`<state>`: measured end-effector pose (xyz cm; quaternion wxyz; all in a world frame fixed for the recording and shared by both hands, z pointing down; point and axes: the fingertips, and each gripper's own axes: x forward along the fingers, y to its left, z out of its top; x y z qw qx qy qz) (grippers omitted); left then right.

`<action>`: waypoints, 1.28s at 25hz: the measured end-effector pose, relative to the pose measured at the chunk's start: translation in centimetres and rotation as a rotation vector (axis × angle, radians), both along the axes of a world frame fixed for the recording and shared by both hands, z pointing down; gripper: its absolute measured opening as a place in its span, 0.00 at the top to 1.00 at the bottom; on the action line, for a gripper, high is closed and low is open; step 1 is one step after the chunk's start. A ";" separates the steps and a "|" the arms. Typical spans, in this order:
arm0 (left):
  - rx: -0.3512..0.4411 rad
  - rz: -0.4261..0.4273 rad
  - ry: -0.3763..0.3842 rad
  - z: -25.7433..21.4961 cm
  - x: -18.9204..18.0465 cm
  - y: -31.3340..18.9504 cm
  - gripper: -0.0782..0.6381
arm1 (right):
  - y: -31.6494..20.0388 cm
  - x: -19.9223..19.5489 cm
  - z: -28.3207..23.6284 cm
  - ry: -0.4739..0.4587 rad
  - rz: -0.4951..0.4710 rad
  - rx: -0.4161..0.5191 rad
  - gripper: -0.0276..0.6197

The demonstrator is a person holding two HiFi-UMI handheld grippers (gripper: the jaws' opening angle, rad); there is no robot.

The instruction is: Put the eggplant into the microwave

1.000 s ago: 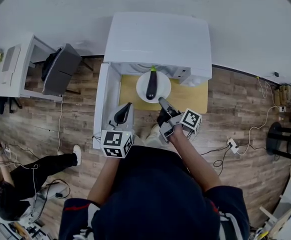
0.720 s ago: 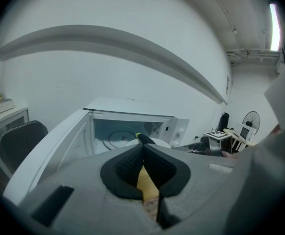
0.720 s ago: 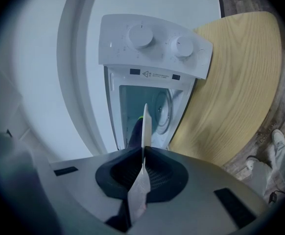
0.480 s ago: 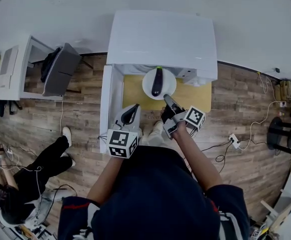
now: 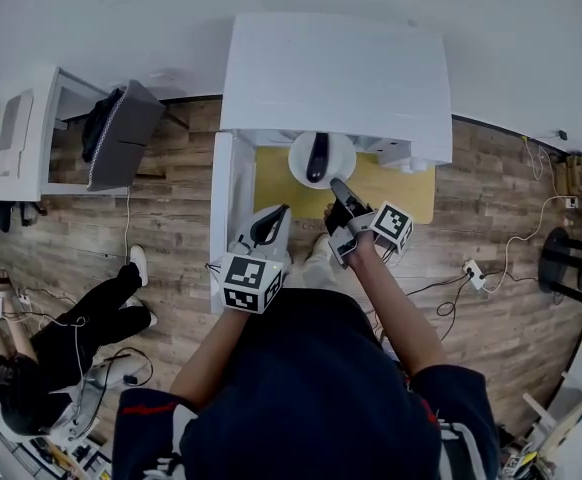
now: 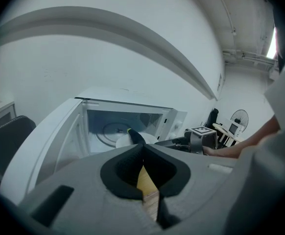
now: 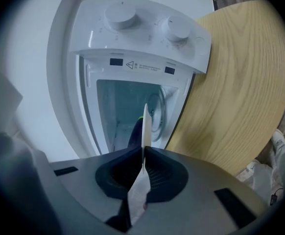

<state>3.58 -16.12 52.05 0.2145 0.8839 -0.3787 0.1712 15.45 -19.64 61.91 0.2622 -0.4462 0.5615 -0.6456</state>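
Note:
A dark eggplant point(image 5: 318, 156) with a green tip lies on a white plate point(image 5: 301, 163) at the mouth of the white microwave point(image 5: 331, 68). The microwave's door point(image 5: 221, 218) stands open to the left. My right gripper point(image 5: 343, 192) is shut on the plate's near rim. In the right gripper view the plate point(image 7: 144, 126) shows edge-on between the jaws, and the eggplant point(image 7: 135, 131) lies beyond it. My left gripper point(image 5: 270, 226) hovers shut and empty beside the door. The left gripper view shows the eggplant point(image 6: 135, 136) in front of the glass turntable point(image 6: 108, 129).
The microwave stands on a light wooden table point(image 5: 401, 193). The control panel with two knobs point(image 7: 142, 28) sits beside the cavity. A white desk point(image 5: 21, 138) and a black chair point(image 5: 121, 133) stand at the left. A person point(image 5: 61, 338) sits on the floor. Cables and a power strip point(image 5: 471, 273) lie at the right.
My right gripper has carried the plate with the eggplant forward, from over the table to the microwave's opening. The left gripper has shifted slightly forward and stays shut.

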 end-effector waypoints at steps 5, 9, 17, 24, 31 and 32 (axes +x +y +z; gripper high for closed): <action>-0.032 0.019 0.001 0.5 -1.0 -1.2 0.87 | -1.7 -1.3 1.3 0.010 0.000 -0.039 0.92; -0.043 0.029 -0.002 0.8 -1.0 -1.2 0.87 | -2.2 -1.6 1.8 0.011 0.001 -0.044 0.92; -0.055 0.024 -0.011 1.4 -1.8 -2.1 0.87 | -3.5 -2.1 2.6 -0.005 0.014 -0.040 0.92; -0.051 0.015 -0.007 1.3 -2.0 -2.6 0.87 | -3.8 -2.1 3.5 0.006 0.020 -0.039 0.92; -0.049 0.011 -0.010 1.3 -1.7 -2.1 0.87 | -4.1 -1.4 4.2 0.007 0.038 -0.048 0.92; -0.050 0.010 -0.009 1.3 -1.7 -2.1 0.87 | -4.3 -1.5 4.3 0.002 0.043 -0.051 0.92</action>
